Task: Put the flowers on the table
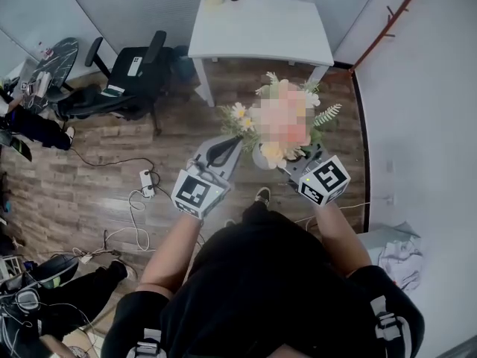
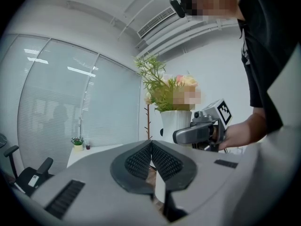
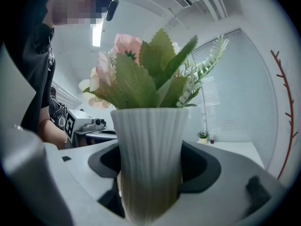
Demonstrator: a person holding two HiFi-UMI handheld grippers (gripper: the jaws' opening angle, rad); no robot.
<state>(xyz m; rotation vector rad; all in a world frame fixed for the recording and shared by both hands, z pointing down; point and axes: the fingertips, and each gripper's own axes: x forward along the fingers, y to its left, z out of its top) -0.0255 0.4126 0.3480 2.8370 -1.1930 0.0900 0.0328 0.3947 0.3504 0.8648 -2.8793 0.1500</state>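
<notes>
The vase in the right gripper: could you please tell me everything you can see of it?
The vase is white with fine vertical ribs, matte like ceramic or plastic, and narrows toward its base. It is upright and held off the floor, clamped between the right gripper's dark fingers, which press its lower body from both sides. It holds pink and cream flowers with green leaves.
</notes>
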